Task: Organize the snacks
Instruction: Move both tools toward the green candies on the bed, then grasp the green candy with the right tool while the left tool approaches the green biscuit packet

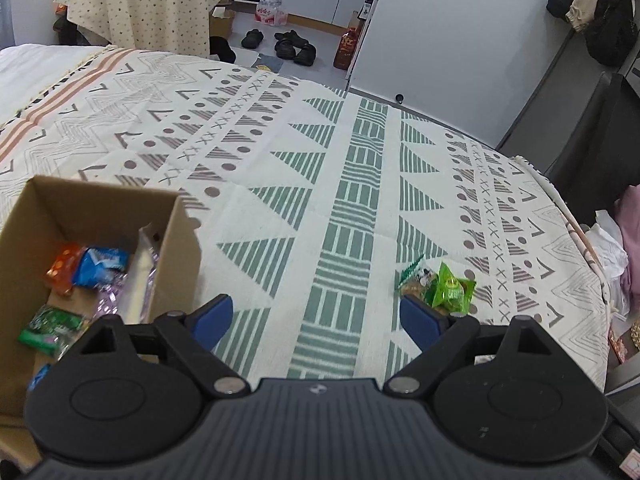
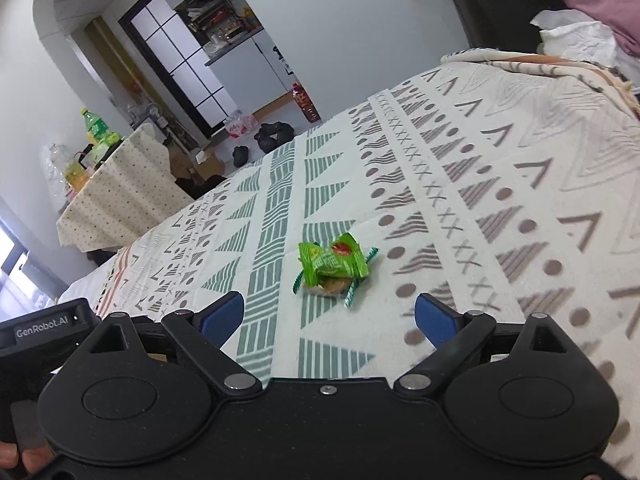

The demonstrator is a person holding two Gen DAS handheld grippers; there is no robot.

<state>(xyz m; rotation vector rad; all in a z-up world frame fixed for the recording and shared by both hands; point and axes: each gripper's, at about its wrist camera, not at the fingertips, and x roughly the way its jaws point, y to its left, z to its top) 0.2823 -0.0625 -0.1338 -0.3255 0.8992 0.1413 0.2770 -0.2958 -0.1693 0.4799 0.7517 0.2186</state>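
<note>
A cardboard box [image 1: 182,236] stands on the patterned cloth at the left of the left wrist view, holding several wrapped snacks: an orange one [image 1: 63,266], a blue one [image 1: 102,266] and a green one [image 1: 50,328]. Two snacks lie together on the cloth: a bright green packet [image 1: 452,290] [image 2: 334,262] over a clear-wrapped brown snack [image 1: 416,278] [image 2: 330,286]. My left gripper [image 1: 316,320] is open and empty, its right finger just in front of these snacks. My right gripper [image 2: 330,320] is open and empty, just short of them.
The patterned cloth [image 1: 352,184] covers a bed-like surface. Its far edge drops to a floor with black shoes [image 1: 294,46] and a red bottle [image 1: 348,50]. A cloth-covered table [image 2: 120,184] with bottles stands beyond. Pink and white fabric [image 1: 624,248] lies at the right edge.
</note>
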